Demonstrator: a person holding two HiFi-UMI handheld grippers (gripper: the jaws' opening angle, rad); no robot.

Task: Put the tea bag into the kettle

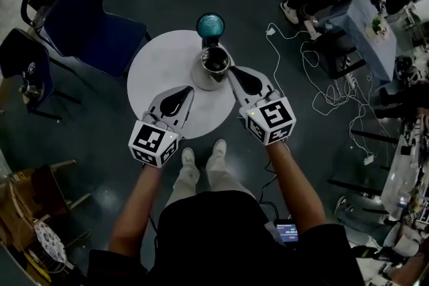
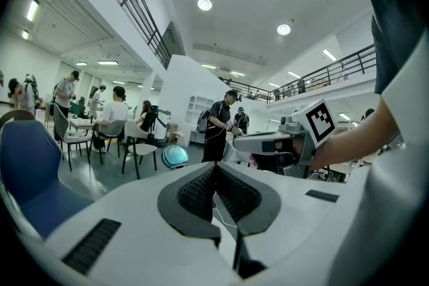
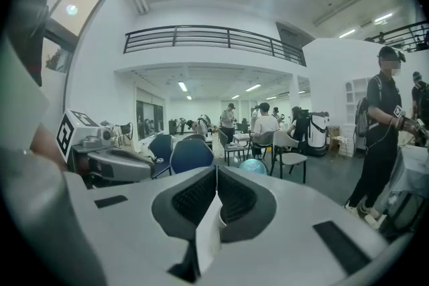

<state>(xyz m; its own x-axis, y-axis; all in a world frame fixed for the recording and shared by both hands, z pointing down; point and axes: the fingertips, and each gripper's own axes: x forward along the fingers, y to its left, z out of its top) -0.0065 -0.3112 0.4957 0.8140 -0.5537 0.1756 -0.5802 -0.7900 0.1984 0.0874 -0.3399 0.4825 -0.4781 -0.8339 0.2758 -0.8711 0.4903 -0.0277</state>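
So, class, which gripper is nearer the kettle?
Right. The right gripper is close beside the kettle; the left gripper hangs over the table, clearly apart from the kettle.

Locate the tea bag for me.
The tea bag is clamped in the right gripper's shut jaws, as the right gripper view shows. The head view puts that gripper beside the kettle's right rim.
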